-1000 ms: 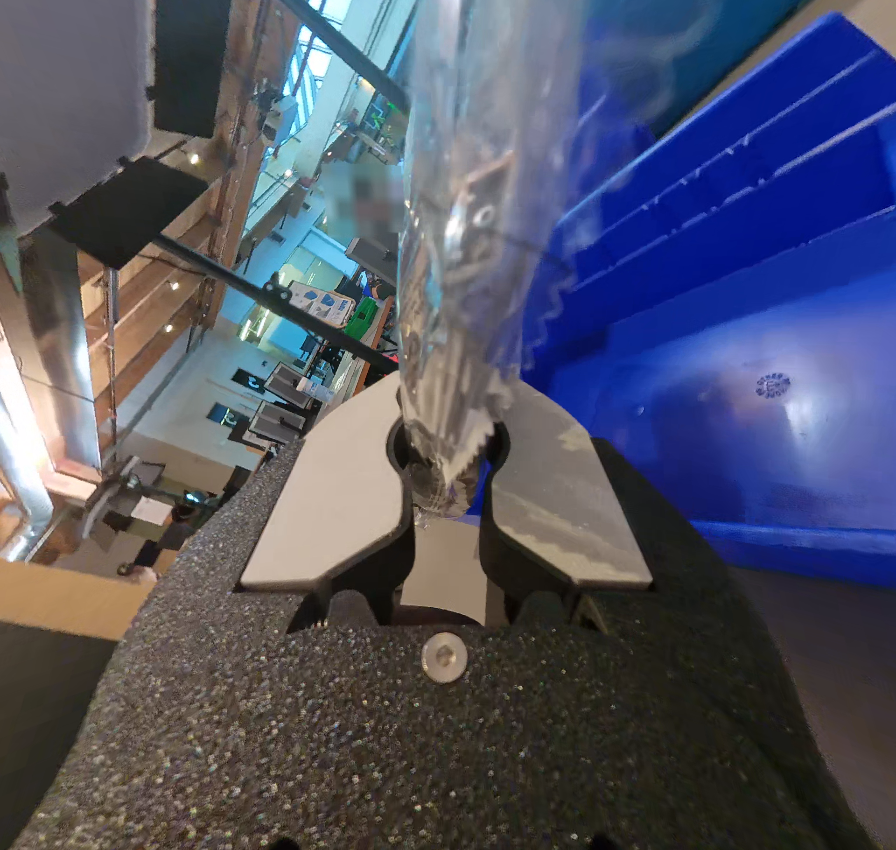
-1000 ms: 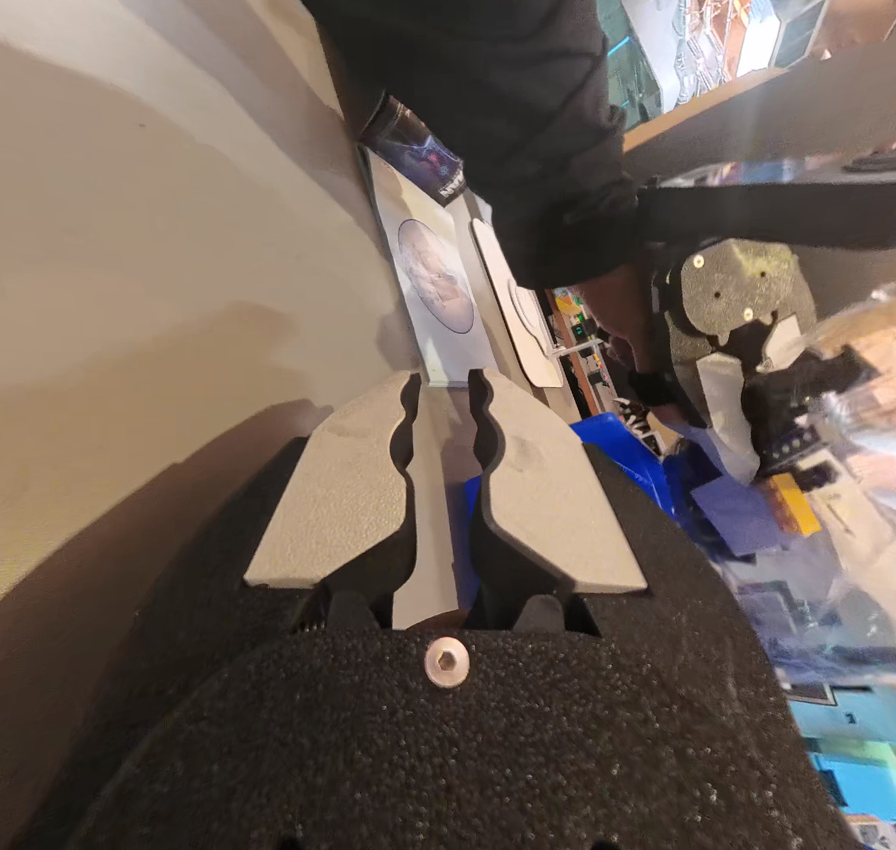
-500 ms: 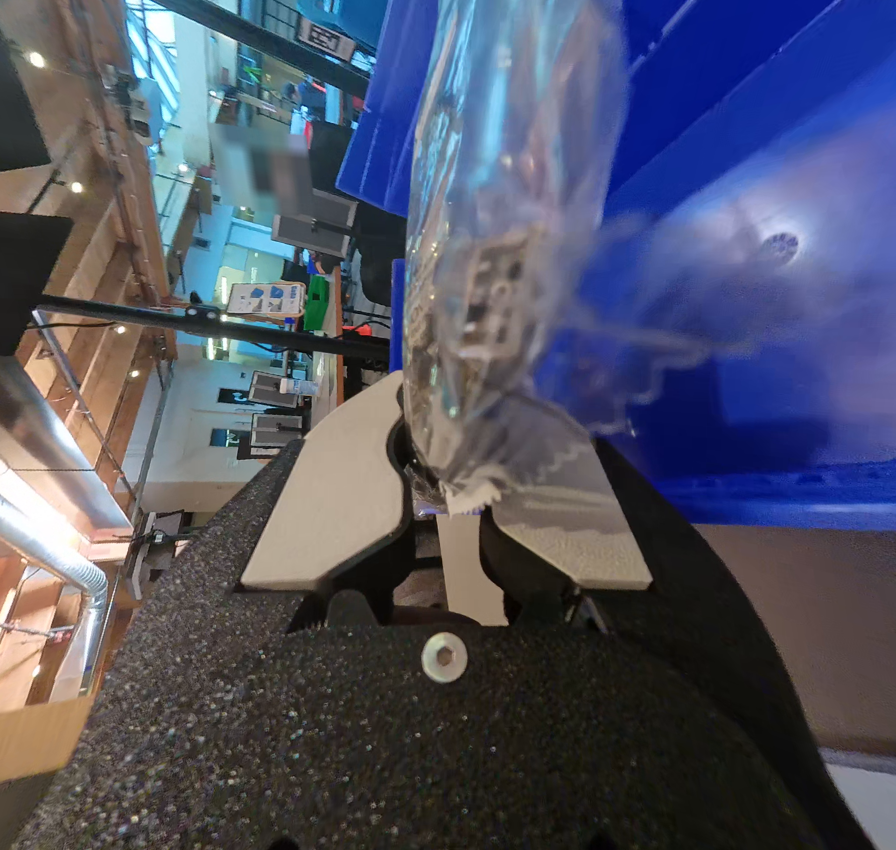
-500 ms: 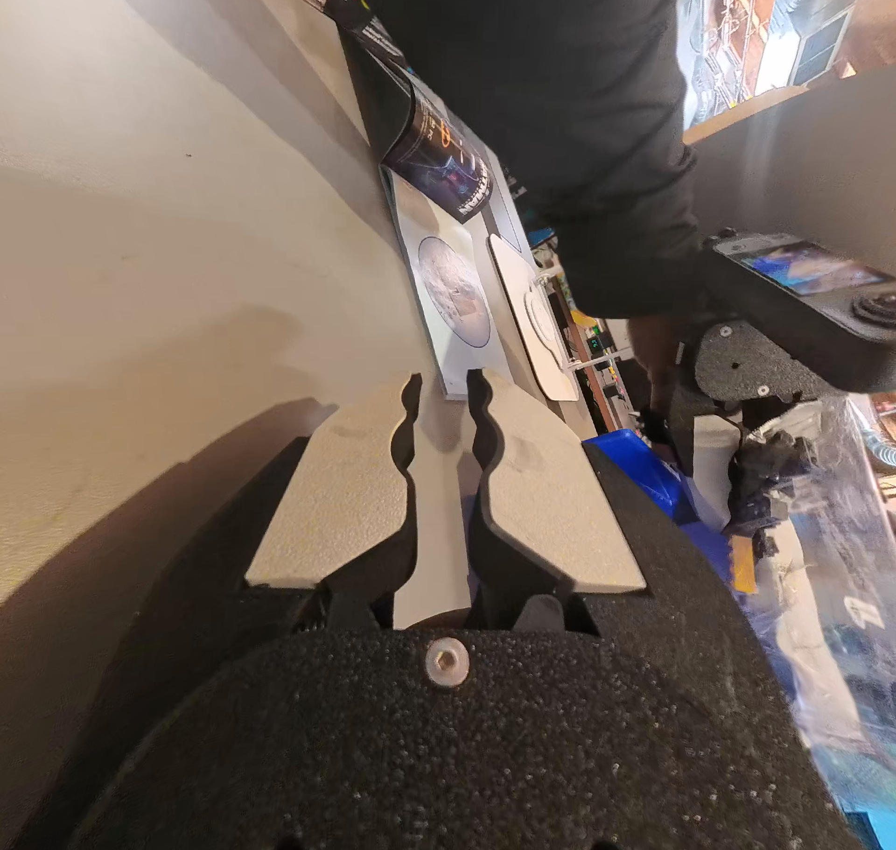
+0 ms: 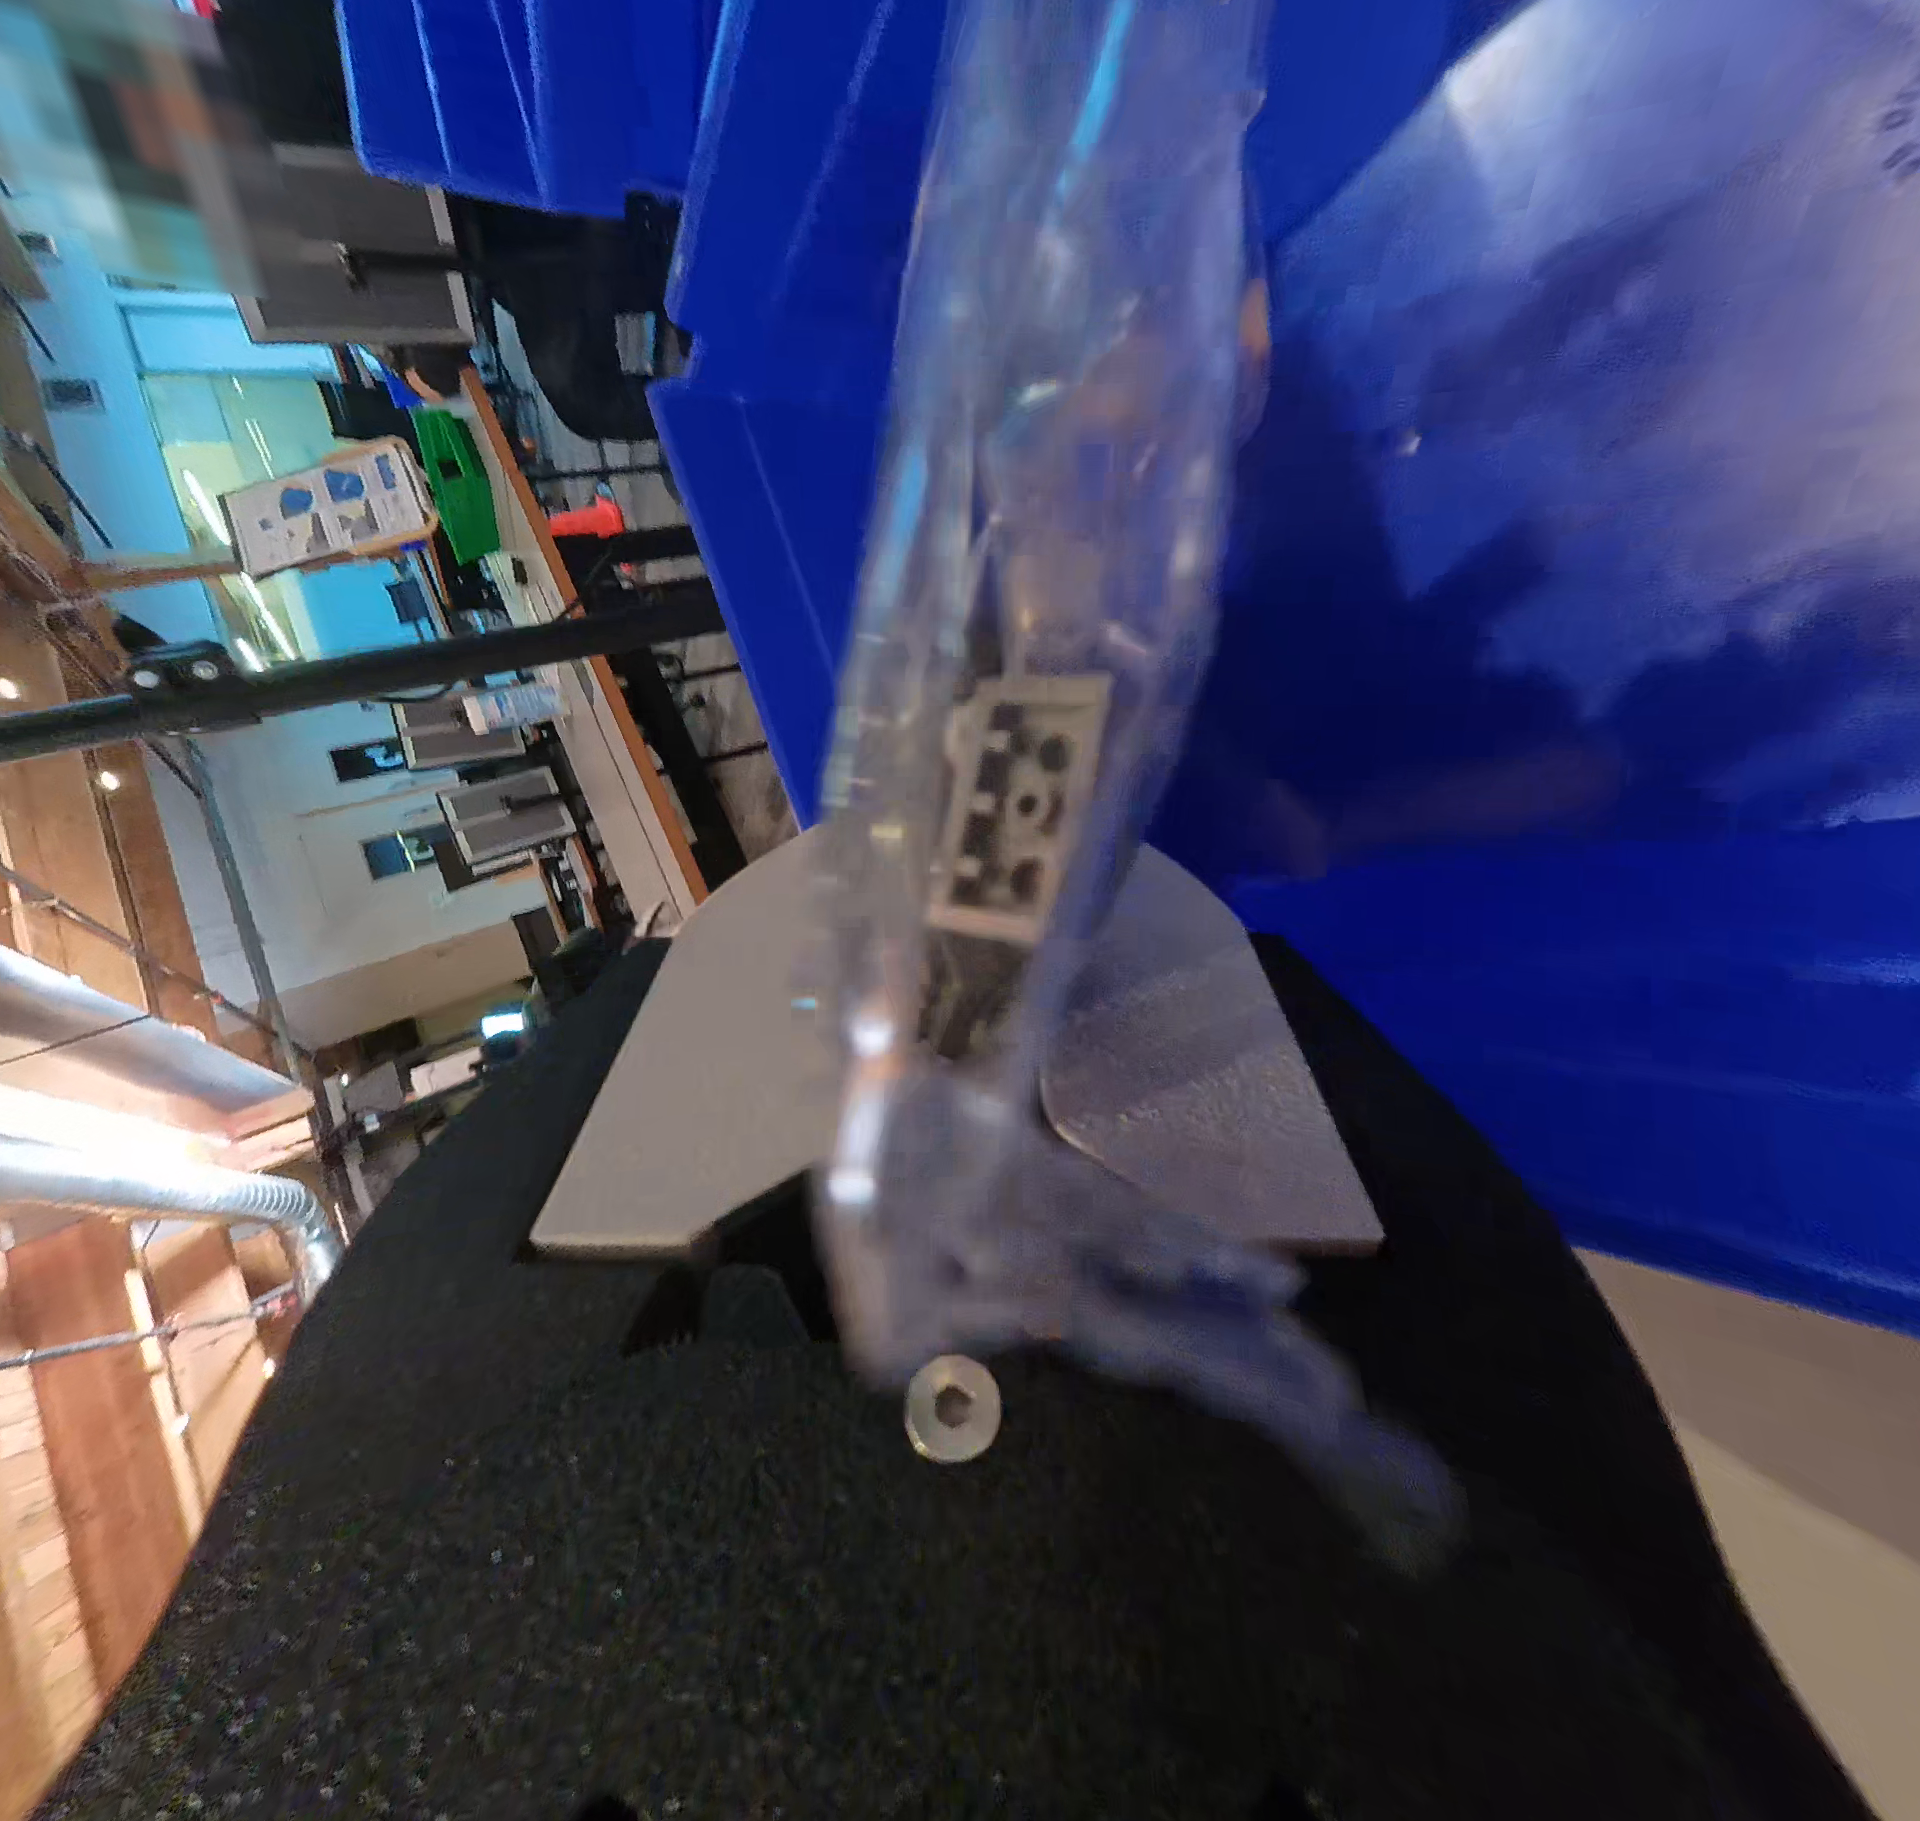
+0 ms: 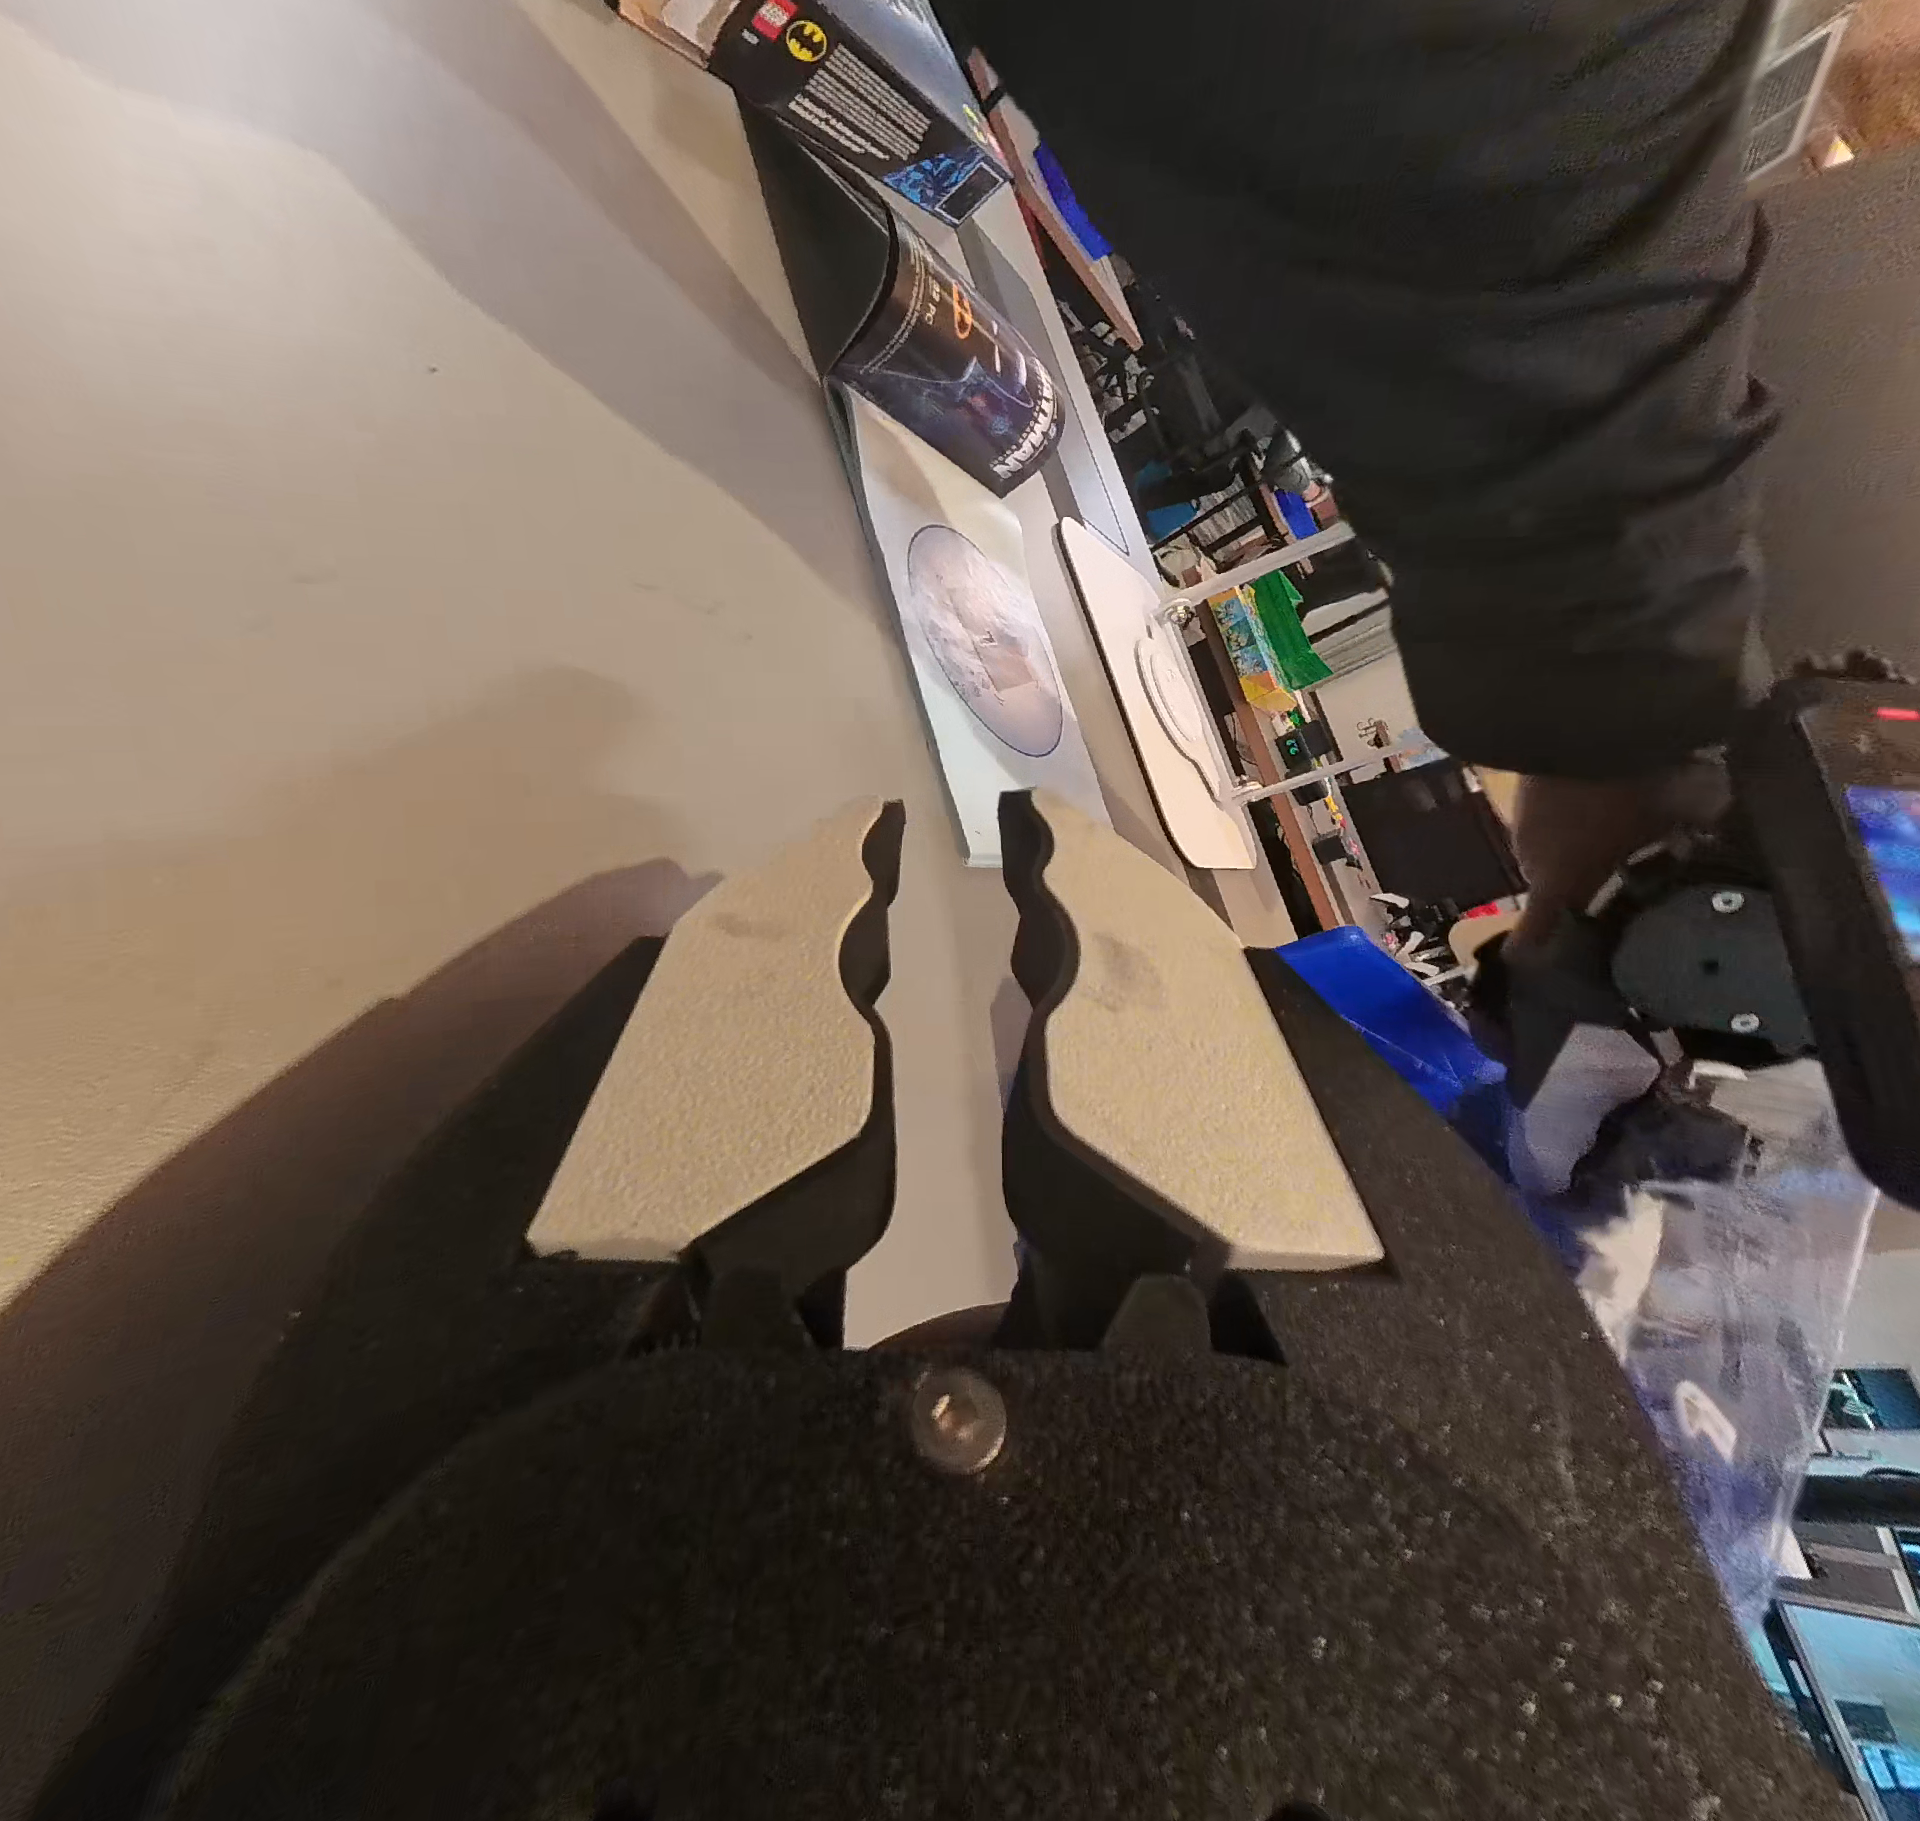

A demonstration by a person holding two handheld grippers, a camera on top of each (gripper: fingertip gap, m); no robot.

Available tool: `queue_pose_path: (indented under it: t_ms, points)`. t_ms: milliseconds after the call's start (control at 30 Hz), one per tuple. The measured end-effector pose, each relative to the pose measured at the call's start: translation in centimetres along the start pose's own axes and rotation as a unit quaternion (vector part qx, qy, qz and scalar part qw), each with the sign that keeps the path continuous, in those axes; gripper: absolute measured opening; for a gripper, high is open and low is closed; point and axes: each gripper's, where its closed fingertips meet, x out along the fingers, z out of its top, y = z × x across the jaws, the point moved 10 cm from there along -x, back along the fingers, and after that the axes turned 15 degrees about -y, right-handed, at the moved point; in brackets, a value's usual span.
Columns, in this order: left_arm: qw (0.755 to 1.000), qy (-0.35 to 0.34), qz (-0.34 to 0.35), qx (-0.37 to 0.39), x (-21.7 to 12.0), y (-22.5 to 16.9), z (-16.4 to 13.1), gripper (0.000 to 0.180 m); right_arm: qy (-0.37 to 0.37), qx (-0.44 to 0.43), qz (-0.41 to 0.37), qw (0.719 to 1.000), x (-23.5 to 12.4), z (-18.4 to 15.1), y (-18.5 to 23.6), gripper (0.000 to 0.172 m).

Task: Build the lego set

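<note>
Currently: two tools in view. Left tool is closed on one clear plastic bag; the bag's crumpled end sits between the grey fingers and spills back over the tool body, while the rest rises up out of the jaws. One grey studded brick piece shows through the plastic just above the fingertips; other contents too blurred to count. Blue bins stand right behind the bag, several stacked, exact count unclear.

Right tool has its jaws slightly apart with nothing between them, hovering over the beige worktop. Just ahead of its tips lies one white booklet with a round picture, then one dark booklet and one black box farther along the worktop's far edge. One white flat plate lies beside the white booklet.
</note>
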Motion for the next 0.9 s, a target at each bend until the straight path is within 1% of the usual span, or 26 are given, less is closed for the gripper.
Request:
queue_pose_path:
  t_ms: [267, 400, 467, 700, 900]
  points:
    - [0.991, 0.117, -0.063, -0.027, 2.9, 2.3, 0.7, 0.018, -0.003, 0.012, -0.002, 1.000, 0.0, -0.2, -0.2, 0.019]
    - [0.984, 0.141, -0.095, -0.055, 3.4, 3.8, 1.1, 0.019, -0.004, 0.010, 0.000, 1.000, 0.1, -0.1, -0.1, 0.018]
    - [0.980, 0.152, -0.107, -0.066, 3.6, 4.4, 1.2, 0.024, -0.004, 0.009, 0.000, 1.000, 0.2, -0.1, -0.1, 0.019]
    - [0.975, 0.173, -0.110, -0.082, 3.8, 5.6, 1.2, 0.042, -0.004, 0.007, 0.000, 1.000, 0.3, 0.0, 0.0, 0.018]
    - [0.974, 0.180, -0.109, -0.082, 3.1, 5.7, 0.8, 0.044, -0.003, 0.006, 0.001, 1.000, 0.4, -0.1, 0.0, 0.019]
